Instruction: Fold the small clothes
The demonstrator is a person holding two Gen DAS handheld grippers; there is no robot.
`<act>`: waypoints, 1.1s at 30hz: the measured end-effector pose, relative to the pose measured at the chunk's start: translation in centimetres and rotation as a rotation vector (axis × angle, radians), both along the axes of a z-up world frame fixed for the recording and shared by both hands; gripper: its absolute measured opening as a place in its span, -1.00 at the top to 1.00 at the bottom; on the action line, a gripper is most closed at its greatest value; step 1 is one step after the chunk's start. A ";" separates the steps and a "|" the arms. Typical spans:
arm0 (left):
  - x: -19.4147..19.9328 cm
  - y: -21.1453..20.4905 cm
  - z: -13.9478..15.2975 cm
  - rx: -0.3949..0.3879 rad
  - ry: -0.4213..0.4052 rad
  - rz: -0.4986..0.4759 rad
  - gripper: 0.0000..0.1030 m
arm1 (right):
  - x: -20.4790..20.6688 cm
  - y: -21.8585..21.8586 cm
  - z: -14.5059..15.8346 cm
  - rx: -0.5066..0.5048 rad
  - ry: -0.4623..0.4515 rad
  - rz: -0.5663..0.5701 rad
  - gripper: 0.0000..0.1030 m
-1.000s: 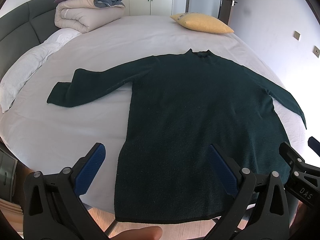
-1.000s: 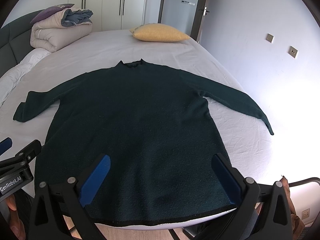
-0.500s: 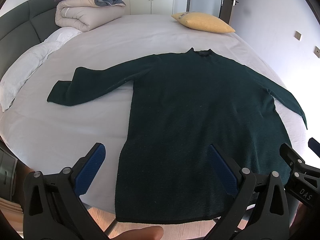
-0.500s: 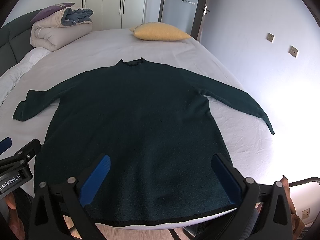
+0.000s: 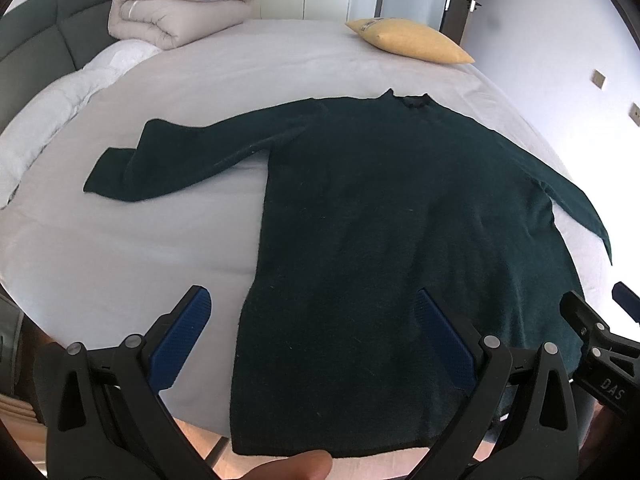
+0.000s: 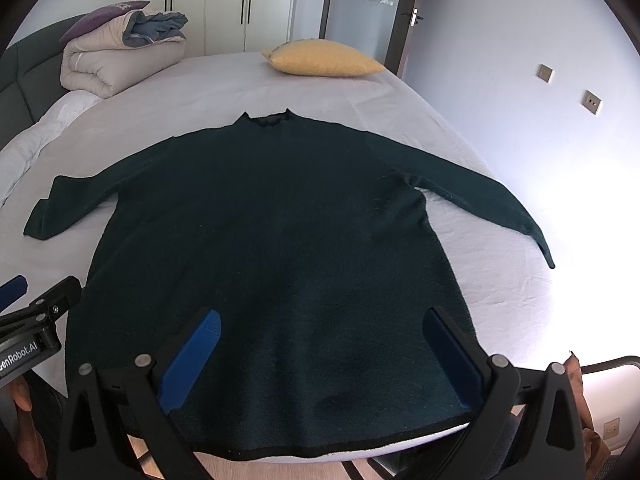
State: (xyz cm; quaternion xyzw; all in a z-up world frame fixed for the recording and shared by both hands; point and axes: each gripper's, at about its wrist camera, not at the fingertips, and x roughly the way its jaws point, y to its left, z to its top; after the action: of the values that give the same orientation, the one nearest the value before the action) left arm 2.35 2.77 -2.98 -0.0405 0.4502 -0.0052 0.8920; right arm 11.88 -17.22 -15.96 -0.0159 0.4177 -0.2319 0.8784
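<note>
A dark green long-sleeved sweater (image 5: 392,216) lies flat on the white bed (image 5: 120,256), collar far, hem at the near edge, both sleeves spread out. It also shows in the right wrist view (image 6: 272,232). My left gripper (image 5: 312,312) is open and empty, held above the hem's left part. My right gripper (image 6: 324,324) is open and empty, above the hem's right part. Each gripper shows at the edge of the other's view, the right one (image 5: 600,344) and the left one (image 6: 32,312).
A folded duvet stack (image 5: 176,12) and a white pillow (image 5: 60,108) lie at the far left by the grey headboard. A yellow cushion (image 5: 412,36) lies at the far edge. Wardrobe doors (image 6: 224,4) and a wall (image 6: 520,40) stand beyond.
Both views have shifted very slightly; the sweater lies unchanged and both grippers stay open.
</note>
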 end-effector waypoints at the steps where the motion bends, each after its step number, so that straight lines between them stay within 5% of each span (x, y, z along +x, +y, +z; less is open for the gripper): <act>1: 0.3 0.3 -0.1 -0.003 0.003 0.005 -1.00 | 0.1 0.1 -0.1 -0.001 0.001 0.003 -1.00; 13: 5.4 12.5 -1.4 -0.302 0.004 0.179 -1.00 | 3.6 1.4 0.3 -0.004 -0.013 0.084 -1.00; 18: 7.2 17.0 -1.4 -0.343 -0.089 0.230 -1.00 | 5.7 2.3 0.6 -0.006 -0.014 0.128 -1.00; 23: 8.9 21.9 -2.4 -0.416 -0.041 0.272 -1.00 | 7.6 2.8 0.7 0.022 -0.015 0.156 -1.00; 25: 8.8 24.6 -3.1 -0.532 -0.066 0.345 -1.00 | 8.1 2.8 0.6 0.036 -0.016 0.161 -1.00; 27: 9.0 28.3 -4.8 -0.735 -0.091 0.432 -1.00 | 8.6 2.8 0.3 0.053 -0.007 0.166 -1.00; 33: 11.2 33.1 -9.2 -1.033 -0.097 0.494 -1.00 | 9.6 2.8 -0.7 0.101 0.011 0.172 -1.00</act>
State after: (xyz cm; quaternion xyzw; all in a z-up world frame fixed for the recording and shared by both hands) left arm 13.58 35.85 -12.22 -0.5746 0.3249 -0.0176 0.7510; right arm 21.49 -14.47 -16.63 -0.0086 0.4309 -0.1342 0.8923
